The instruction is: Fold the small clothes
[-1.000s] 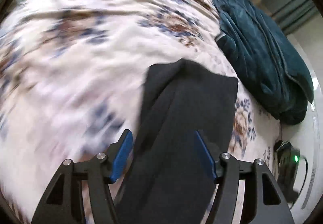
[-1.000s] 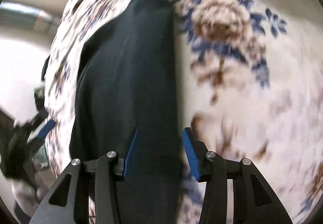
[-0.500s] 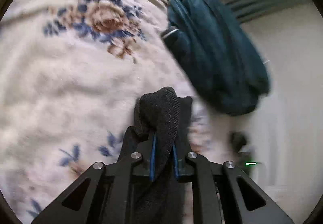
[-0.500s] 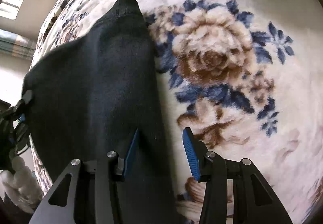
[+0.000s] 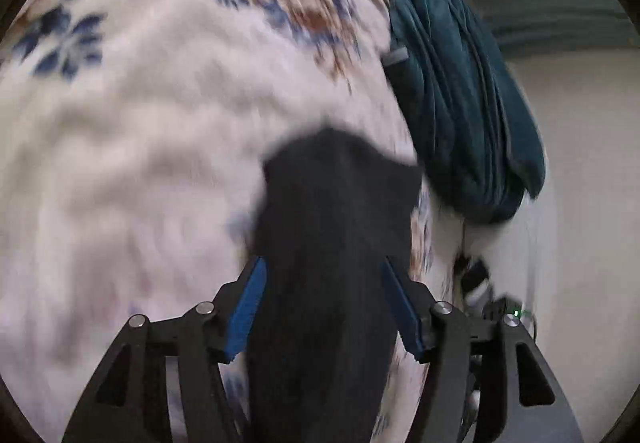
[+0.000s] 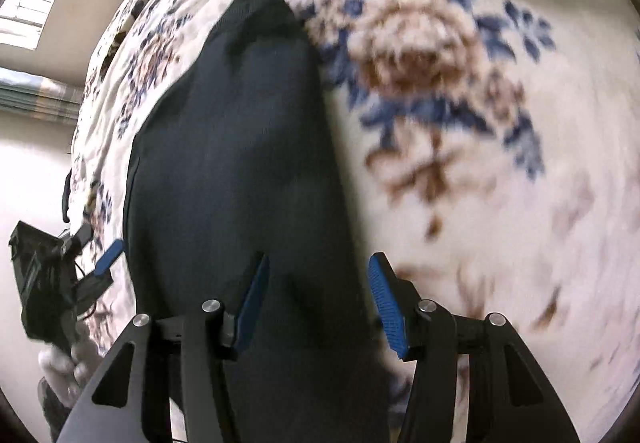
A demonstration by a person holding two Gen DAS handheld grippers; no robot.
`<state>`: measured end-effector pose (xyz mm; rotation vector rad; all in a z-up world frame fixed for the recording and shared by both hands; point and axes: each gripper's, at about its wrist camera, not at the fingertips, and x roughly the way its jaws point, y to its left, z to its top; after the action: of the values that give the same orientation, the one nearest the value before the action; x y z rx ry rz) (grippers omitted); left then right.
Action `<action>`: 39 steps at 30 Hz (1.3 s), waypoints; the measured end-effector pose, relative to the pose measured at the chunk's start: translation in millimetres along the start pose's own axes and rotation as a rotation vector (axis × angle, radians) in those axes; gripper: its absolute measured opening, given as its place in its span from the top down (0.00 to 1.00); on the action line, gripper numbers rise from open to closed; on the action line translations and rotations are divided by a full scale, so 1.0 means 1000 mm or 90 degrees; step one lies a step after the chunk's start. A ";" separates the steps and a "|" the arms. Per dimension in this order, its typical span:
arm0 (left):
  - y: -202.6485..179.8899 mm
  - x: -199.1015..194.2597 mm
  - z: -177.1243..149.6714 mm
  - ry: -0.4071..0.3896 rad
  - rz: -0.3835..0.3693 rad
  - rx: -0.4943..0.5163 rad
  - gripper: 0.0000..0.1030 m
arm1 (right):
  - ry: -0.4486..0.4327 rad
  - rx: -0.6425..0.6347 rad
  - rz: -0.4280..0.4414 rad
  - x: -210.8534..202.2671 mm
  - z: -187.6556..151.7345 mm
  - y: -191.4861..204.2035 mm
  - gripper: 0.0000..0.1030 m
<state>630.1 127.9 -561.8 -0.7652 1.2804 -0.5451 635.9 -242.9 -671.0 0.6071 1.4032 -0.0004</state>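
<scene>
Garment: black cloth [image 5: 332, 243] lies flat on the floral bed blanket [image 5: 140, 131], ready for folding.
Left tongs [image 5: 322, 303]: just reopened, spread astride it, releasing.
Right tongs [image 6: 316, 299]: widening, straddling its edge, unpinched.

L gripper [image 5: 322, 307] & R gripper [image 6: 316, 303]: black linkage frames w/ triangular cutouts, silver pivot screws, ribbed blue pads [image 6: 386, 307] fitted on fingers. White glove [image 6: 60, 367] worn on L hand.
</scene>
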 end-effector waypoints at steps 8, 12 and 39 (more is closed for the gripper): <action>-0.017 0.031 -0.039 0.050 0.216 0.156 0.82 | 0.028 -0.005 -0.014 0.013 -0.042 -0.004 0.47; -0.016 0.009 -0.030 0.014 0.294 0.157 0.84 | 0.017 -0.009 -0.020 0.005 -0.051 -0.009 0.47; 0.006 -0.003 -0.267 0.194 0.308 0.046 0.37 | 0.207 -0.055 -0.098 0.013 -0.285 -0.051 0.46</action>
<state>369.2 81.2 -591.9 -0.2960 1.6537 -0.3166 359.0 -168.2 -715.1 0.4390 1.7540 0.0370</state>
